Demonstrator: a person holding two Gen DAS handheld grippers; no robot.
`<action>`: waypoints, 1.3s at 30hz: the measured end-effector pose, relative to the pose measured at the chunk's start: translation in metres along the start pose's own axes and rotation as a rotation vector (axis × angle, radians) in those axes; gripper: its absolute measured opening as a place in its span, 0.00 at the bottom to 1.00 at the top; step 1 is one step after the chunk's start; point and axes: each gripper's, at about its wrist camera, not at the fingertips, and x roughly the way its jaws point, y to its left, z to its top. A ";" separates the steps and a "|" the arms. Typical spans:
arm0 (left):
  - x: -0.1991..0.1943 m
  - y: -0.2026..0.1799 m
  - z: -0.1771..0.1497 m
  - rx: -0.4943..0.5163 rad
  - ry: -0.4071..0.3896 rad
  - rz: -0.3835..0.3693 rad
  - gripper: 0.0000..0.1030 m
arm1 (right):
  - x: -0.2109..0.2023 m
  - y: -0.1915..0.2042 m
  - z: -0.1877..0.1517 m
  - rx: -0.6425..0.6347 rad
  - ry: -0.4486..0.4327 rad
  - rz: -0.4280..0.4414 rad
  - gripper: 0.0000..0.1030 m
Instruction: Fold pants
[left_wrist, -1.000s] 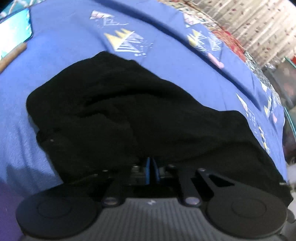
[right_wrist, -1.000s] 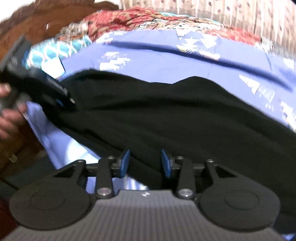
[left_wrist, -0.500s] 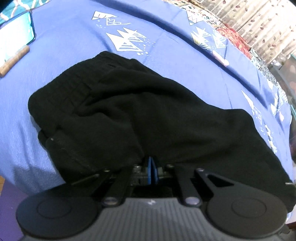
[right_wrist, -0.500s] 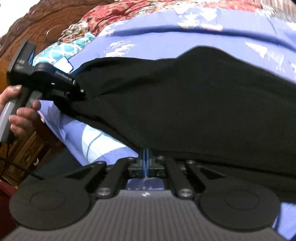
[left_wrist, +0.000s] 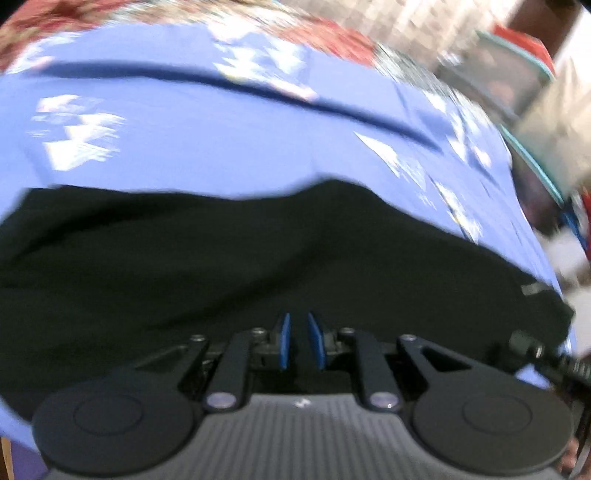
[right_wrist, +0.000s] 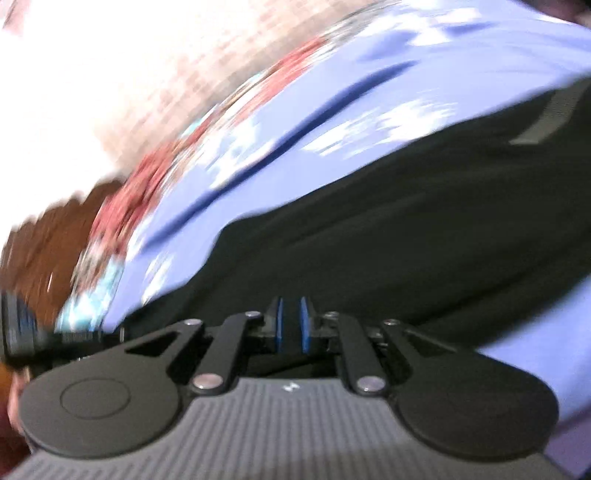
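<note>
Black pants (left_wrist: 258, 258) fill the lower frame on the blue bedsheet (left_wrist: 221, 147). Left tongs (left_wrist: 299, 341) and right tongs (right_wrist: 290, 325) stand narrowly parted, gripping nothing visible.

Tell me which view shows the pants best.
The left wrist view: the pants spread across the frame on the blue sheet, only mildly blurred. The right wrist view shows them tilted and streaked by heavy motion blur.

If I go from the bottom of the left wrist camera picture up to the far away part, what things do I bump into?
Left gripper with its blue pads → black pants → blue bedsheet with white shapes → red patterned blanket → blurry room beyond.
</note>
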 end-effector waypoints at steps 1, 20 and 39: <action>0.011 -0.008 -0.003 0.018 0.032 -0.012 0.13 | -0.011 -0.018 0.003 0.042 -0.032 -0.044 0.14; 0.024 -0.039 -0.006 0.024 0.115 -0.059 0.28 | -0.111 -0.183 0.054 0.453 -0.495 -0.333 0.84; 0.051 -0.034 -0.005 -0.107 0.176 -0.164 0.14 | 0.000 0.006 0.013 -0.691 -0.057 -0.375 0.26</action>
